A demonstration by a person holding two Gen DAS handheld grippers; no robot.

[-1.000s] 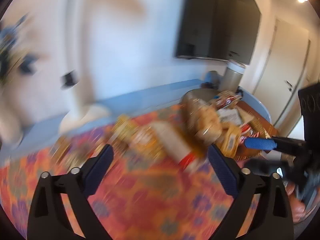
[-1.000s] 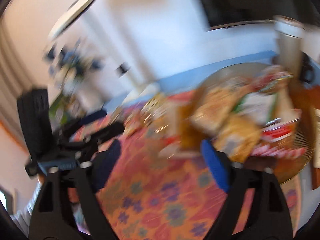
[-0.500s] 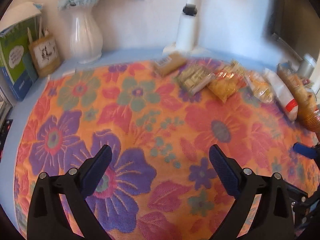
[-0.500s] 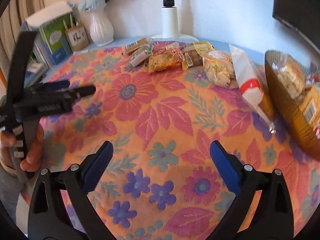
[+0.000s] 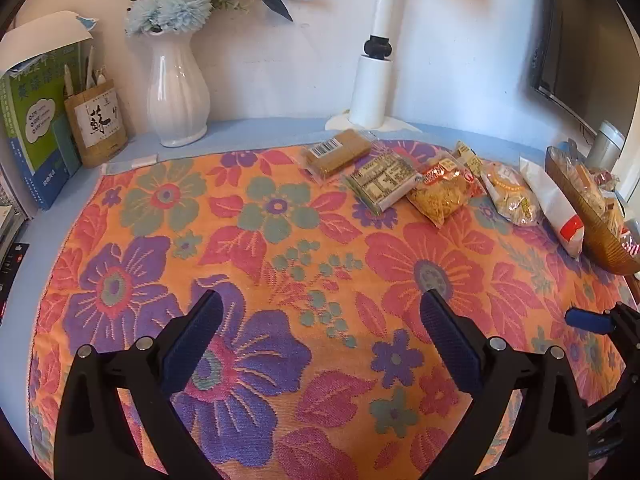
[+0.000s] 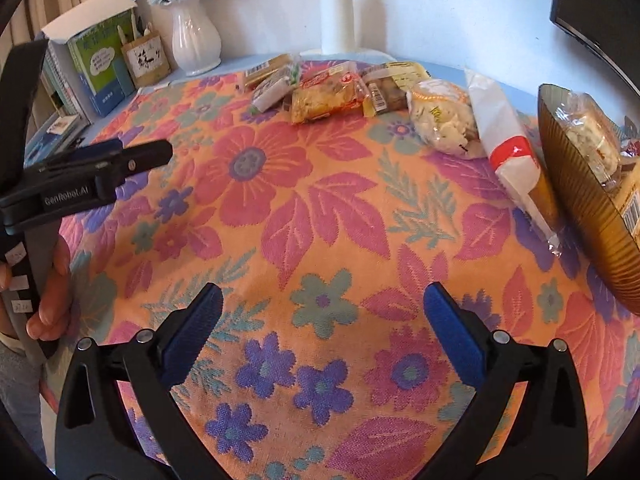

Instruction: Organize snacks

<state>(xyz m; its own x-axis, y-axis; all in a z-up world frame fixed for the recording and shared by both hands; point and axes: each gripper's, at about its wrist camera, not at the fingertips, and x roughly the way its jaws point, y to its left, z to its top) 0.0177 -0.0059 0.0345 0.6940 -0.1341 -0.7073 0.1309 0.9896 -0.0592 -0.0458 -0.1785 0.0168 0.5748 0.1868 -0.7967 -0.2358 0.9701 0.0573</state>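
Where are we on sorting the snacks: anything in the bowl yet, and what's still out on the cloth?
Done: the brown bowl already holds a few packets. In hand: nothing; the left gripper and right gripper are both open and empty over the flowered cloth. Left: a row of snack packets along the far edge, ending with the white packet beside the bowl.

white vase (image 5: 178, 92) upright | pen holder (image 5: 96, 124) beside it | green book (image 5: 36, 112) | floral cloth (image 5: 280, 280)

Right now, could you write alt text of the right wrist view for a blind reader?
The open right gripper hovers empty over a floral cloth. Snack packets lie in a row at the far edge, beside a brown basket holding more snacks; the left gripper shows at left.
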